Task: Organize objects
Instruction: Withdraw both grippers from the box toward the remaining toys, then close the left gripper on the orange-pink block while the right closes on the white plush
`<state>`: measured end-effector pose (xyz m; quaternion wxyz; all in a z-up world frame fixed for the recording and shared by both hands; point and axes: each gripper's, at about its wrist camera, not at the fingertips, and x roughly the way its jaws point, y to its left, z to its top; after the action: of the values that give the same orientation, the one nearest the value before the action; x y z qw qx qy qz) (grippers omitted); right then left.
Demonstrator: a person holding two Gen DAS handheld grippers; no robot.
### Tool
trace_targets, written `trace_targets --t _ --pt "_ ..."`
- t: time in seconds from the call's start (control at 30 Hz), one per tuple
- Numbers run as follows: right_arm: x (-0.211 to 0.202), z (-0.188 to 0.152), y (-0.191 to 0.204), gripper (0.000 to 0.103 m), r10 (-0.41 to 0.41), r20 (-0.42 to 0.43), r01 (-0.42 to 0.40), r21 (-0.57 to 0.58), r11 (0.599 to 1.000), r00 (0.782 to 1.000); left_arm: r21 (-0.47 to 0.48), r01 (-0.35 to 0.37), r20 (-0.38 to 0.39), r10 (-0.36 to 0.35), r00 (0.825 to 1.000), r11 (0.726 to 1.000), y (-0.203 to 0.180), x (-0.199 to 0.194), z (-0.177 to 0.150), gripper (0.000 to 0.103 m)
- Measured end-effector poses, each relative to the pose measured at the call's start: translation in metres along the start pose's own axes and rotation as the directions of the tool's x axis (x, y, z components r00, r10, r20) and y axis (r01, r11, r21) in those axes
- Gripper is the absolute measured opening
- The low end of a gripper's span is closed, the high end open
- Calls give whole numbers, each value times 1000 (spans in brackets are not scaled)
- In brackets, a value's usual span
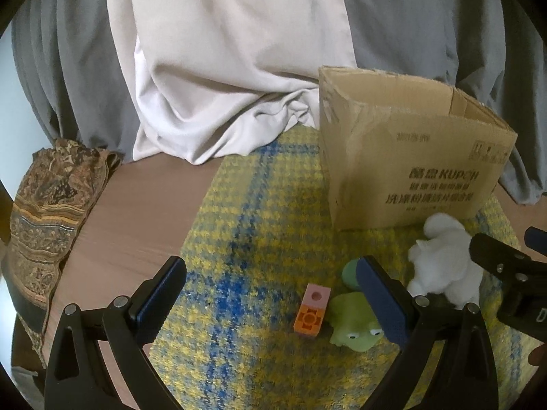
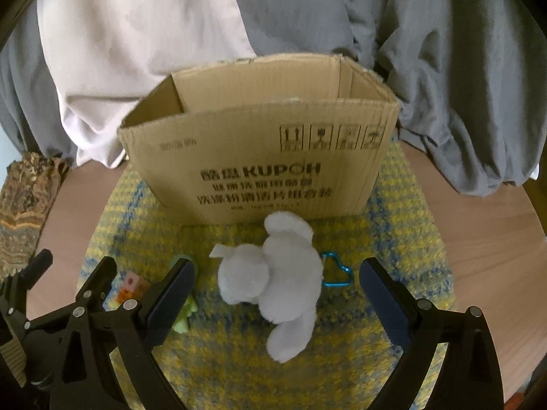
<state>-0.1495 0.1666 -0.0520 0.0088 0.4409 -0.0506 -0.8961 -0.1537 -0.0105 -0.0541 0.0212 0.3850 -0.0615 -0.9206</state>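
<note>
only the right wrist view shows a blue clip (image 2: 336, 271) at the plush's (image 2: 277, 283) 3 o'clock; both grippers (image 1: 270, 299) (image 2: 277, 294) gape wide, empty, box (image 2: 259, 157) at 12.

Brown wooden table (image 1: 136, 212), smooth top. Yellow-and-blue woven mat (image 1: 259, 232) spread over its middle. Patterned brown cloth (image 1: 44, 205) bunched at the table's left edge, hanging over it. Pale drape (image 1: 218, 78) and grey fabric (image 2: 461, 102) slump onto the table's far side. On the mat: open cardboard box (image 2: 259, 157), white plush (image 2: 277, 283), green frog toy (image 1: 352, 324), pink-orange block (image 1: 312, 309), blue heart clip (image 2: 336, 271).
</note>
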Motion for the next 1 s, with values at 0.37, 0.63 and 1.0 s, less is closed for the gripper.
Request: trace_targets --t 0.37,0.63,1.0 --pt "21 -10 6 97 -16 -51 16 -3 1000 999 6 49 -48 -49 998 999 -2 19 -12 85" --pt "35 -10 6 97 -27 -76 27 -1 1000 997 -4 110 -91 -110 990 994 -3 32 -20 66" --pt "61 -13 2 97 -25 -149 27 7 1000 989 10 153 -133 -150 980 988 -11 44 -27 41"
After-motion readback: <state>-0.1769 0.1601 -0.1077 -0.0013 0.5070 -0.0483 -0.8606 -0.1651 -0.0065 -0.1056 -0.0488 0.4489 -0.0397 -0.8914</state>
